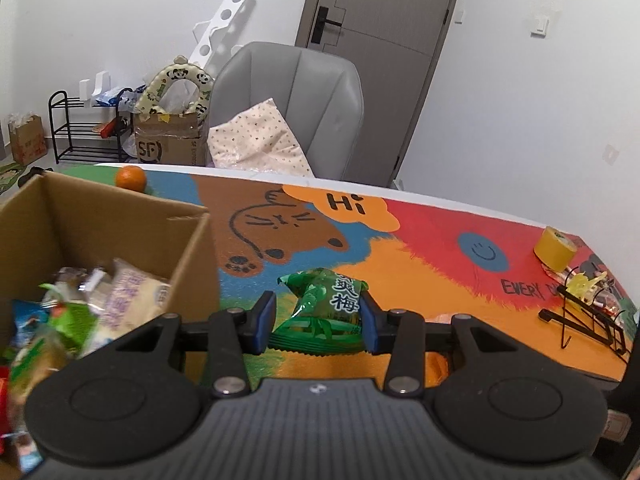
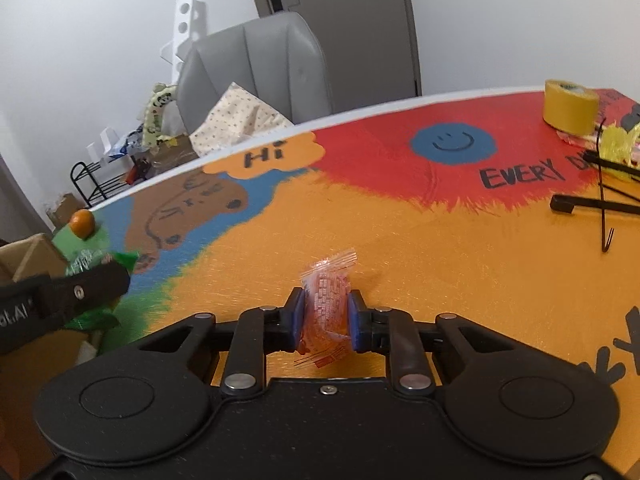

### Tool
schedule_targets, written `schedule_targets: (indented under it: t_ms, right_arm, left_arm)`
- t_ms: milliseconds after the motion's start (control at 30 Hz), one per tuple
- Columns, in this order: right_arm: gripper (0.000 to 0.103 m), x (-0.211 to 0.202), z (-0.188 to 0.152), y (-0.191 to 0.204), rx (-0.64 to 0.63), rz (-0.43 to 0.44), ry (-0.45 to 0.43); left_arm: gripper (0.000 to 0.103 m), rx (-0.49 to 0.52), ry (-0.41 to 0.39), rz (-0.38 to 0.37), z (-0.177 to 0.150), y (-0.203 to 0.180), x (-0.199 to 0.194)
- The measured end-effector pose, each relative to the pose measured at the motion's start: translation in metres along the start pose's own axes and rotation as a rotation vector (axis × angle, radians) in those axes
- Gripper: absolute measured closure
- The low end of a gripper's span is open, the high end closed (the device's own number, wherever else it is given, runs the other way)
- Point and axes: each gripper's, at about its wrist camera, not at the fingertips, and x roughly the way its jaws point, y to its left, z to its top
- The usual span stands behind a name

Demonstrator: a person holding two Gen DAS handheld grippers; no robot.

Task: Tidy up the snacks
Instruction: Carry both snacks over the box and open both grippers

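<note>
Left gripper (image 1: 319,320): black body, blue-padded fingers (image 1: 265,320) clamped on a green packet, tilted downward. Right gripper (image 2: 324,317): same build, fingers (image 2: 297,316) pinched on an orange wrapper, tilted downward.

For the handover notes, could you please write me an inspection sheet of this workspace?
Surface: table under a colourful painted mat.
Job's things: green plum-candy packet; orange snack packet; cardboard box holding more snacks.
Clutter: tangerine, yellow tape roll, black wire rack.
Grippers: left claw shut on the green packet; right claw shut on the orange packet.
Cables: nothing seen.
Surroundings: grey chair, door, shoe rack.
</note>
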Motion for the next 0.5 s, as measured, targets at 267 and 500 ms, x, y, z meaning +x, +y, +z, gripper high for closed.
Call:
schedule_targets:
  t_ms: [267,500]
  right_arm:
    - [0.082,-0.030,0.000,0.008,0.042,0.041,-0.040]
    - [0.082,-0.054,-0.004,0.019,0.062,0.050,-0.062]
  left_arm:
    - [0.061,-0.008,-0.059,-0.041,0.009,0.006,-0.033]
    - [0.061,-0.024,-0.097,-0.080,0.010,0.016,-0.060]
